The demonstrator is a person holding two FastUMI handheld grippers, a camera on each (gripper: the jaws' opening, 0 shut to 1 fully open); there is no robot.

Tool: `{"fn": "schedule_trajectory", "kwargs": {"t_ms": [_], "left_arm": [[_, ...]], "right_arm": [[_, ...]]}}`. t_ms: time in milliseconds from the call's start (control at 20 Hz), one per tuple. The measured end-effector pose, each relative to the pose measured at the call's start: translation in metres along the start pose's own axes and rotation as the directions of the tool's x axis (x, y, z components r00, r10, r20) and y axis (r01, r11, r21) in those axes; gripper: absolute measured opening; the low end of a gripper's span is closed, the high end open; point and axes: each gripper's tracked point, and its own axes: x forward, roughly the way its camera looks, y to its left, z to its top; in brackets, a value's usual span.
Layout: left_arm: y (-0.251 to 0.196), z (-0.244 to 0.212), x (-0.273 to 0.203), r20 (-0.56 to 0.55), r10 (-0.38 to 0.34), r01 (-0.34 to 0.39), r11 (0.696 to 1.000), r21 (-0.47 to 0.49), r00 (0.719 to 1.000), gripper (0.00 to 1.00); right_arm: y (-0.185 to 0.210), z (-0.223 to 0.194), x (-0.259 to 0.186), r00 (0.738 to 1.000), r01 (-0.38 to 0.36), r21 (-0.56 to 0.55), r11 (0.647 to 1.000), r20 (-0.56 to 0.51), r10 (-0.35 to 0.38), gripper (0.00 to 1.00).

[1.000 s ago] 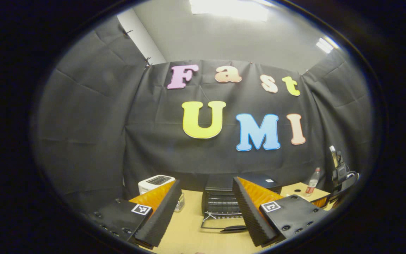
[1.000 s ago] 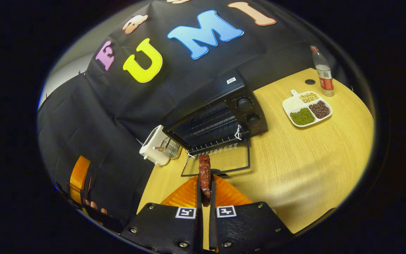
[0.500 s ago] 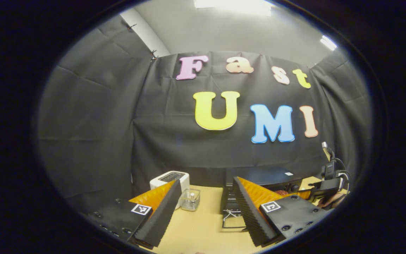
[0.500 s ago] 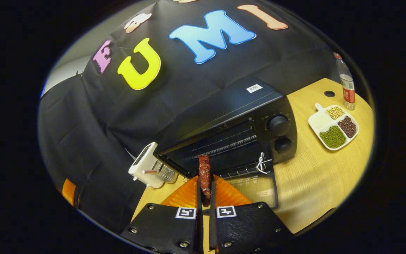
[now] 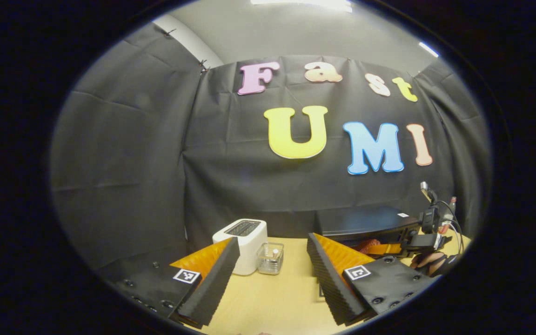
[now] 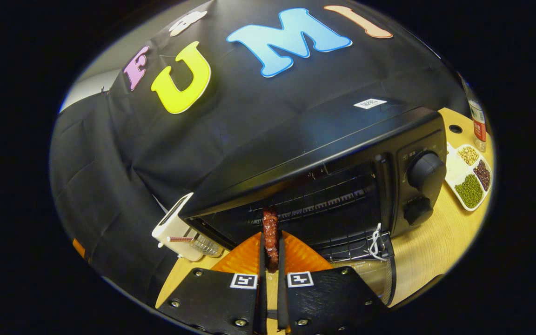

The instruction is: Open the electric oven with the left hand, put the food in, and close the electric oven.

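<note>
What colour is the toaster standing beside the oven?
White. The toaster shows best in the left gripper view, beside the black oven.

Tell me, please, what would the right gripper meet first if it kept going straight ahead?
Probably the wire rack inside the open black electric oven; the right gripper holds a reddish-brown meat strip toward it, though depth is unclear.

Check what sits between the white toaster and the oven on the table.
In the left gripper view, a small clear container stands on the table just beside the white toaster, between it and the black oven. The right gripper view shows it too.
</note>
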Motion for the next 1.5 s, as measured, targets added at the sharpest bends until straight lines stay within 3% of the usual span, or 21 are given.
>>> {"fn": "schedule_trajectory", "kwargs": {"t_ms": [200, 250, 300, 450, 600, 650, 700, 850, 1200, 1500], "left_arm": [[-0.007, 0.0, 0.003, 0.006, -0.014, 0.014, 1.0, 0.015, 1.0, 0.91], [-0.006, -0.001, 0.002, 0.008, -0.017, 0.017, 1.0, 0.016, 1.0, 0.91], [-0.006, 0.0, 0.002, 0.009, -0.021, 0.021, 1.0, 0.015, 1.0, 0.91], [-0.014, -0.001, 0.001, 0.007, -0.037, 0.037, 0.999, 0.007, 0.999, 0.91], [-0.031, -0.008, -0.004, 0.006, -0.063, 0.063, 0.998, -0.003, 0.998, 0.91], [-0.038, -0.01, -0.004, 0.003, -0.075, 0.075, 0.997, -0.007, 0.997, 0.97], [-0.045, -0.012, -0.003, 0.0, -0.088, 0.088, 0.996, -0.01, 0.996, 0.97], [-0.068, -0.022, -0.008, -0.014, -0.133, 0.133, 0.991, -0.013, 0.991, 0.97], [-0.129, -0.066, -0.021, -0.094, -0.241, 0.241, 0.97, -0.01, 0.966, 0.97], [-0.18, -0.123, -0.025, -0.203, -0.313, 0.317, 0.948, -0.012, 0.928, 1.0]], "right_arm": [[-0.018, 0.005, 0.004, 0.995, 0.092, -0.054, 0.994, 0.037, -0.09, 0.19], [-0.025, 0.01, 0.001, 0.991, 0.126, -0.076, 0.989, 0.055, -0.122, 0.3], [-0.026, 0.014, 0.001, 0.989, 0.133, -0.092, 0.987, 0.073, -0.126, 0.27], [-0.025, 0.03, -0.015, 0.982, 0.161, -0.169, 0.972, 0.129, -0.14, 0.99], [-0.017, 0.043, -0.046, 0.974, 0.18, -0.282, 0.943, 0.183, -0.131, 0.98], [-0.013, 0.047, -0.058, 0.972, 0.183, -0.317, 0.931, 0.2, -0.123, 0.98], [-0.011, 0.052, -0.071, 0.968, 0.196, -0.353, 0.915, 0.221, -0.122, 0.98], [-0.004, 0.071, -0.113, 0.945, 0.244, -0.42, 0.874, 0.307, -0.116, 0.98], [0.002, 0.096, -0.206, 0.908, 0.289, -0.429, 0.856, 0.406, -0.103, 0.98], [-0.037, 0.104, -0.276, 0.864, 0.398, -0.415, 0.818, 0.468, -0.184, 0.98]]}}
